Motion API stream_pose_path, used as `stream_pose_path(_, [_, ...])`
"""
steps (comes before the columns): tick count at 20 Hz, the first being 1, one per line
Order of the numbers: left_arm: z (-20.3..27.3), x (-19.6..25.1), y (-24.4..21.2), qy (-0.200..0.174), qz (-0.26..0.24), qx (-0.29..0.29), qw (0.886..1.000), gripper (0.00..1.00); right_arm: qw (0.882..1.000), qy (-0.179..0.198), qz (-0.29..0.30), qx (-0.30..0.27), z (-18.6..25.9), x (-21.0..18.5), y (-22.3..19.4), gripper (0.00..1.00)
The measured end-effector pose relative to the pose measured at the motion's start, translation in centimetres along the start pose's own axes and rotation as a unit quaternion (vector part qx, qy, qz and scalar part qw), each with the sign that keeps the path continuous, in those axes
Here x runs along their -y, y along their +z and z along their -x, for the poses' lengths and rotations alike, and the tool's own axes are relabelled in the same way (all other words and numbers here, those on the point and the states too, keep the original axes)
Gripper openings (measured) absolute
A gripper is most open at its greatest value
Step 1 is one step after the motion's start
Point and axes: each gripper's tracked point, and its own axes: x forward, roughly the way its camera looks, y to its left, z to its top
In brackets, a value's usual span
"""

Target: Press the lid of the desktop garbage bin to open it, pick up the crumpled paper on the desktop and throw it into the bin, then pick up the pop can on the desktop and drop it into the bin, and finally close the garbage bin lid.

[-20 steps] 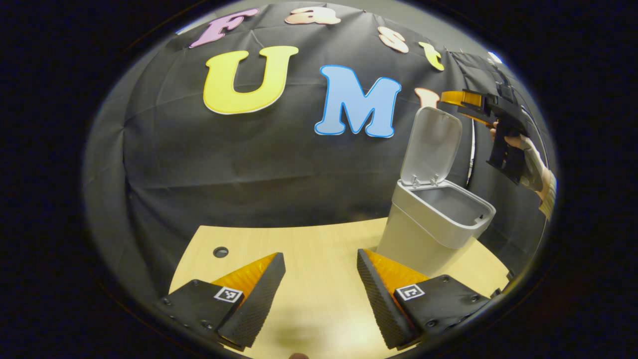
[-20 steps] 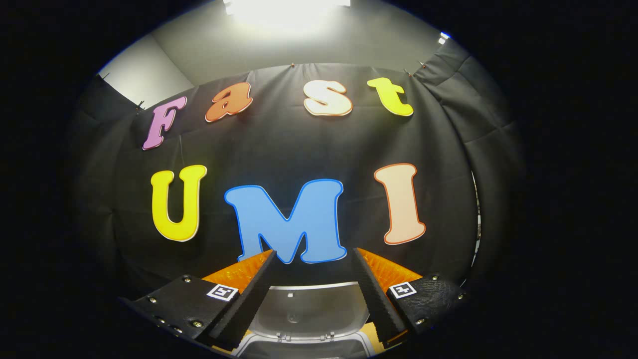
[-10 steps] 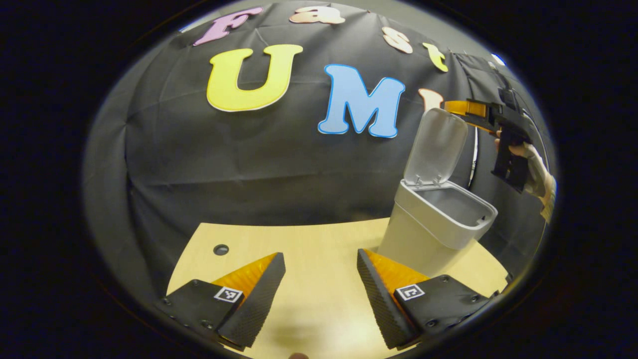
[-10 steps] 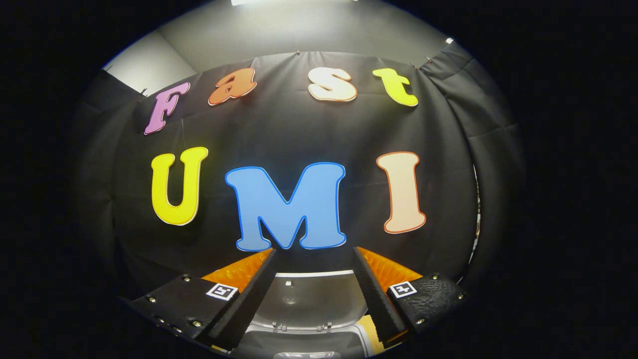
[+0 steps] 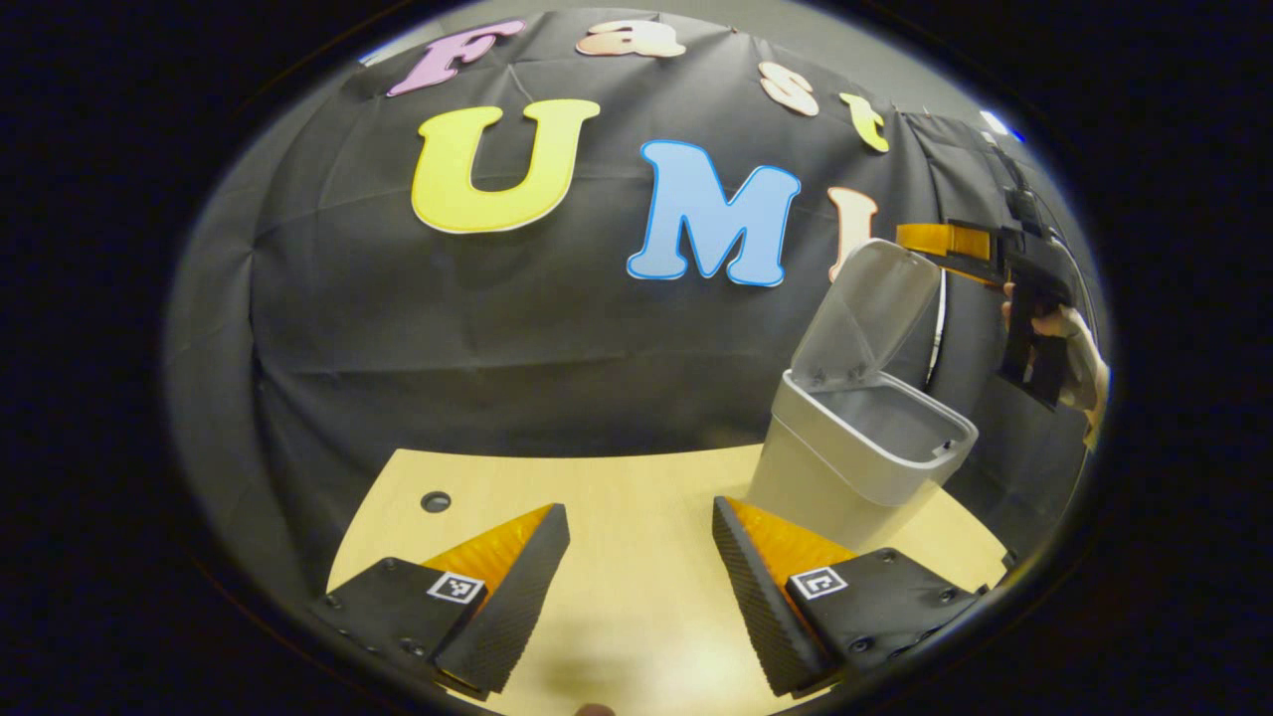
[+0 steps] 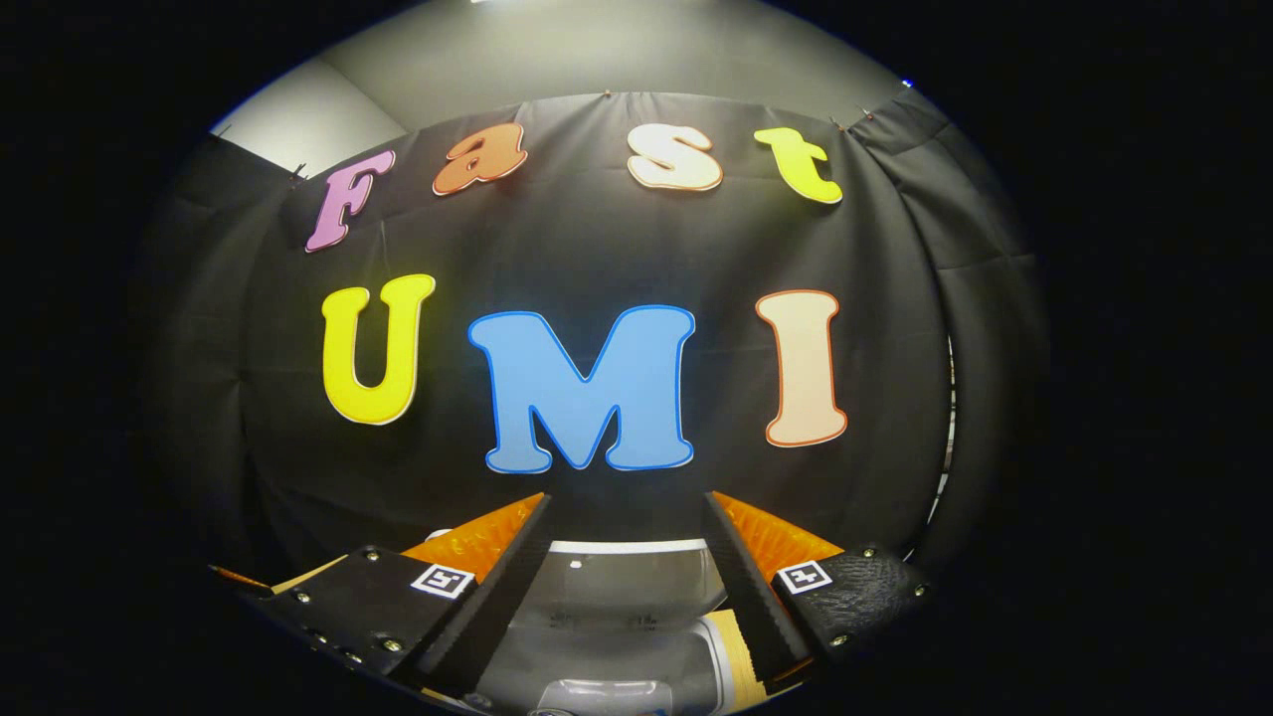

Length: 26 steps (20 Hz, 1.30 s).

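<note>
A grey desktop bin [image 5: 825, 477] stands on the right of the wooden table [image 5: 617, 477]. Its lid [image 5: 865, 308] is raised on the back hinge and leans forward over the opening. In the left gripper view, my right gripper [image 5: 920, 244] sits at the lid's top edge, held by a hand [image 5: 1079, 348]. In the right gripper view, my right gripper [image 6: 627, 502] is open, with the lid [image 6: 622, 577] just below and between its fingers and the bin's mouth [image 6: 607, 686] under it. My left gripper [image 5: 641, 517] hangs open over the table, left of the bin, holding nothing.
A small round cable hole [image 5: 435, 501] lies in the tabletop at the far left. The black cloth wall closes the back and right side close behind the bin. A strip of table [image 6: 741, 646] shows beside the bin in the right gripper view.
The lid has tipped forward from nearly upright toward the opening. My right gripper has come down with the lid's top edge. My left gripper has barely moved.
</note>
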Motion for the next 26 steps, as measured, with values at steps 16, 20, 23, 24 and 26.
stream_pose_path(16, [2.5,2.3,-1.5,-0.003,-0.001,0.001,1.0,0.96,0.992,0.026,-0.001,-0.122,6.5,-0.3,-9.4,0.95])
stream_pose_path(20, [2.7,2.4,-1.7,-0.001,0.001,0.001,1.0,0.96,0.987,0.023,-0.007,-0.156,7.1,-0.6,-12.7,0.96])
stream_pose_path(23, [2.9,2.3,-1.5,0.004,0.0,0.004,1.0,0.96,0.985,0.023,0.0,-0.173,7.6,-0.6,-14.8,0.96])
stream_pose_path(24, [2.9,2.2,-1.7,0.005,0.001,0.004,1.0,0.96,0.984,0.024,0.002,-0.178,7.8,-0.6,-15.4,0.96])
stream_pose_path(26, [2.9,2.1,-1.7,0.008,0.004,0.004,1.0,0.96,0.983,0.024,0.007,-0.182,8.0,-0.7,-16.2,0.95])
